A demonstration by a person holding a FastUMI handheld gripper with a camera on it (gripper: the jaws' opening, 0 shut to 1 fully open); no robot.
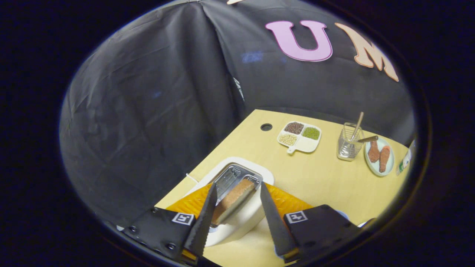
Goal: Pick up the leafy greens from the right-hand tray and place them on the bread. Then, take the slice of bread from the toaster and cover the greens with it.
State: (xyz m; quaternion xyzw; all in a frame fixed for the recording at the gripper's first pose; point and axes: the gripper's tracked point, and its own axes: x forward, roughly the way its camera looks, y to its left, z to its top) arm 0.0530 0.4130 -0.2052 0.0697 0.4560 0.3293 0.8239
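Two serrated fingers (209, 207) of the gripper (236, 194) reach forward from their black mounts, each mount carrying one square marker. The jaws stand wide apart and hold nothing; they straddle the white rounded toaster (241, 217) from above, tilted down toward its top. One brown-crusted slice of bread (233, 198) stands upright in the toaster's metal slot, between the fingers and touching neither. A second, empty slot lies just beside it. Under the toaster lies one orange mat (285, 202) on the pale wooden tabletop (323, 178).

Beyond the fingers, well apart from the toaster, sits one white four-compartment dish with a short handle (300, 138): three compartments hold dark brown, green and pale yellow grains, and the fourth is bare. Next to it stands one wire-mesh utensil holder (348, 144) with two wooden-handled utensils leaning in it. Just beside that holder rests one round pale plate (379, 155) carrying two reddish-brown pieces of food. One round dark hole (266, 127) shows in the tabletop near the far edge. One bottle-like thing (405, 160) past the plate is too cut off to identify.
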